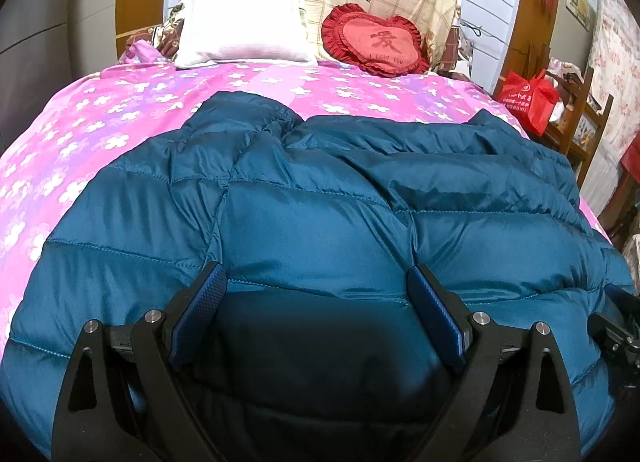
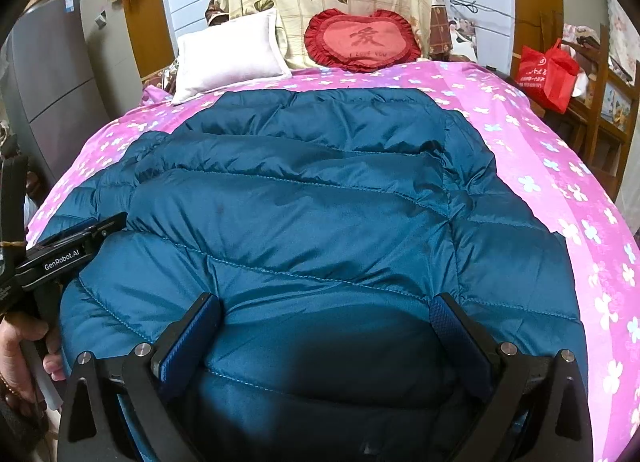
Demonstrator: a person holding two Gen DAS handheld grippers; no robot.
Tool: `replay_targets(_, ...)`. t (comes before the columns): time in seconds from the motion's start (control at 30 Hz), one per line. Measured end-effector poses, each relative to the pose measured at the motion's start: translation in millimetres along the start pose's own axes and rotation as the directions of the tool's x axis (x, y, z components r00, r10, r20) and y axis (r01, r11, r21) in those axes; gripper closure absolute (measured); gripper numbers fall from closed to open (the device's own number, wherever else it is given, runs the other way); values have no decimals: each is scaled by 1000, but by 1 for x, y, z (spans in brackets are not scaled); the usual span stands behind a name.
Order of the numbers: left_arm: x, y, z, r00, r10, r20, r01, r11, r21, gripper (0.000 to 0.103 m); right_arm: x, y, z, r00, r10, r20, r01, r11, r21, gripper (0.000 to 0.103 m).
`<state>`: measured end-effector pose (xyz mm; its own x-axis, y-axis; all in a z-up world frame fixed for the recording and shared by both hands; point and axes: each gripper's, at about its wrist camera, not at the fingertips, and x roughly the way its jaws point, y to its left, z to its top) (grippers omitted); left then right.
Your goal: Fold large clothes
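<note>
The teal down jacket point(image 1: 320, 198) lies spread across the pink flowered bedspread point(image 1: 100, 130), its hem end nearest you and its far end toward the white pillow point(image 1: 244, 30) and the red heart cushion point(image 1: 374, 40). Your left gripper point(image 1: 318, 282) hangs over the near hem with its jaws wide apart and nothing between them; your right gripper point(image 2: 326, 312) is the same, wide open and empty over the hem further right.

The jacket looks partly folded already, with a sleeve or side panel lying rumpled across the top. Before you close, lower each gripper until one pad slides under the hem edge, so you pinch the full thickness and not just the slippery shell. Keep the two grips well apart and level, then lift together so the puffy quilting folds along a stitched seam rather than bunching.
</note>
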<state>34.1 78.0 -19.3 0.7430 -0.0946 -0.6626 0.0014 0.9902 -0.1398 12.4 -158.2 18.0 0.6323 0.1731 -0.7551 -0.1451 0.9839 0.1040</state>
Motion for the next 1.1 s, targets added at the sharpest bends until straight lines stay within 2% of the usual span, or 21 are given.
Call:
replay_targets(0.77, -2, 0, 0, 1000, -3, -5, 3, 1000, -3, 11, -3, -3, -4, 1000, 12, 15, -12, 1000, -5, 0)
replay_targets(0.83, -3, -2, 2, 1000, 0, -14, 0, 1000, -3, 11, -4, -4, -4, 1000, 14, 14, -14, 1000, -4, 0)
replay_targets(0.9, -8, 0, 9, 998, -9, -55, 8, 1000, -6, 11, -5, -4, -3, 1000, 15, 11, -15, 1000, -9, 0)
replay_targets(0.97, -21, 9, 16, 998, -17, -68, 15, 999, -29, 11, -12, -8, -3, 999, -12, 37, 12, 1000, 5, 0)
replay_targets(1.03, -45, 30, 27, 999, -16, -31, 14, 999, -46, 11, -29, -17, -3, 994, -36, 106, 34, 999, 25, 0)
replay_targets(1.1, -64, 55, 36, 1000, 14, 2, -14, 998, -60, 11, -47, -31, -4, 982, -67, 174, 59, 997, 56, 0)
